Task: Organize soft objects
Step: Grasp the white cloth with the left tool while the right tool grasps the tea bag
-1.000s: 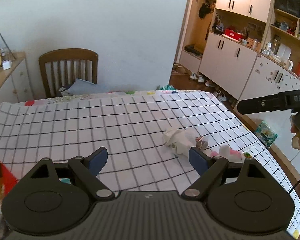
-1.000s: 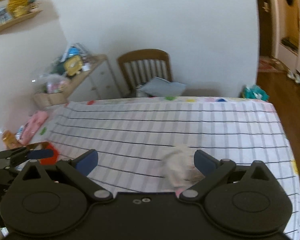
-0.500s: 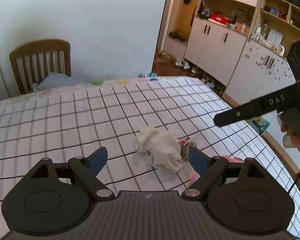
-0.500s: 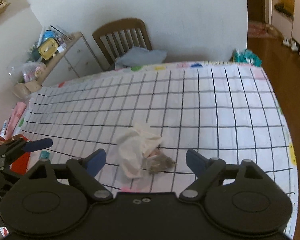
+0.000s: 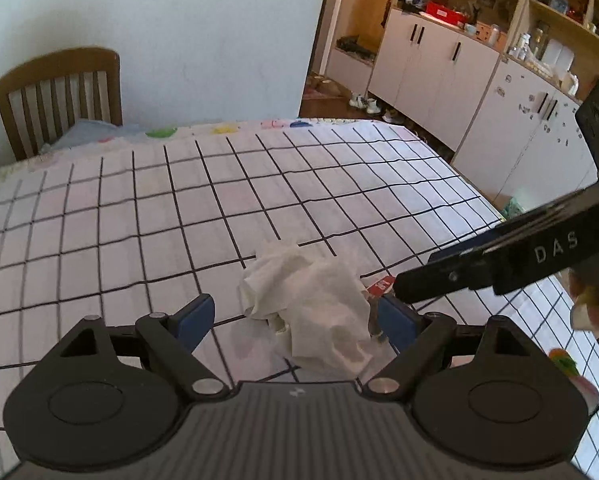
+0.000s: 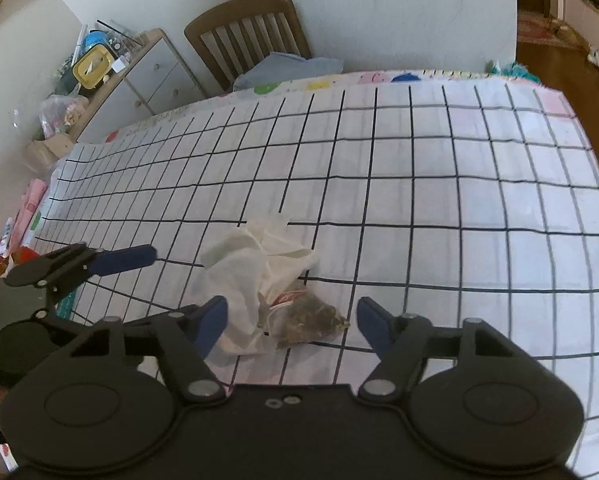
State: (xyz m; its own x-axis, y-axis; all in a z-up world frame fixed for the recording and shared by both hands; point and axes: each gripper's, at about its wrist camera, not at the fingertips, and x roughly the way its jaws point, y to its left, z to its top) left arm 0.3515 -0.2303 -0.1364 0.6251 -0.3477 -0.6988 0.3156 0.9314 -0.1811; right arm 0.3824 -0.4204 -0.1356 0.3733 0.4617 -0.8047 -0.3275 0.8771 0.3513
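One right claw (image 5: 439, 276) marked "DAS"

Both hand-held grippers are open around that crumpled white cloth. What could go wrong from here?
1. The left hand-held gripper and right hand-held gripper both straddle the crumpled white cloth, so they may collide or pull against each other.
2. A brownish clear packet with a red label lies against the cloth; closing could catch it too.
3. A low pinch might bunch the black-gridded white tablecloth.
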